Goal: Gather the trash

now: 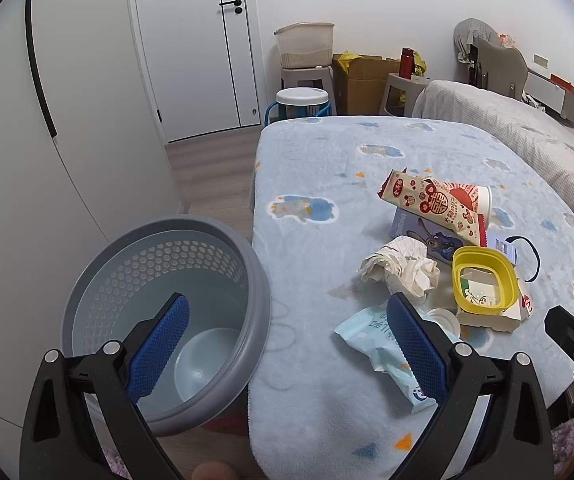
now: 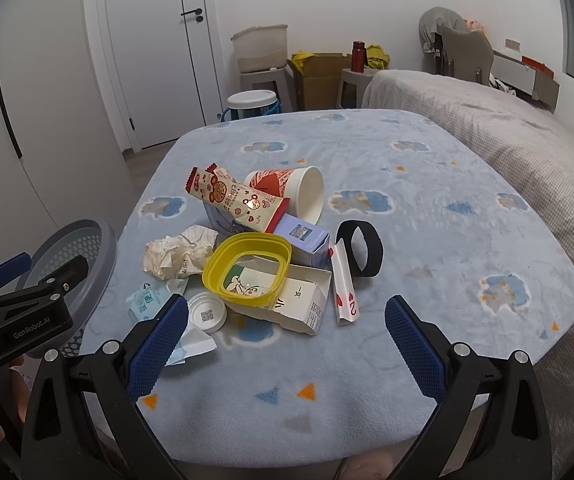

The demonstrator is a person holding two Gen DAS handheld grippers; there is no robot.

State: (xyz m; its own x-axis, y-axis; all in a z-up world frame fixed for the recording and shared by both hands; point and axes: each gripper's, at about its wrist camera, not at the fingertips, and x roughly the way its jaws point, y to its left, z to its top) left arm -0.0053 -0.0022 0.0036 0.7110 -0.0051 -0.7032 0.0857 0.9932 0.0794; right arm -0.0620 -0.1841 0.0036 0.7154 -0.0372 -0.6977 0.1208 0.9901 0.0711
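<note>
A pile of trash lies on the blue blanket-covered table (image 2: pixel 367 360): a crumpled paper ball (image 2: pixel 179 254), a red-and-cream snack wrapper (image 2: pixel 235 198), a paper cup (image 2: pixel 299 192) on its side, a yellow lid ring (image 2: pixel 247 268), a white carton (image 2: pixel 299 304), a white cap (image 2: pixel 207 312) and a light blue wipes packet (image 1: pixel 379 352). A grey perforated bin (image 1: pixel 167 312) stands left of the table. My left gripper (image 1: pixel 287 344) is open and empty, between bin and pile. My right gripper (image 2: pixel 287 344) is open and empty, just in front of the pile.
A black band (image 2: pixel 361 254) and a playing-card box (image 2: pixel 345 288) lie right of the pile. A bed (image 2: pixel 507 128) borders the table's right side. Stools (image 2: pixel 253 106), a cardboard box (image 2: pixel 319 76) and a white door (image 2: pixel 159 40) stand behind.
</note>
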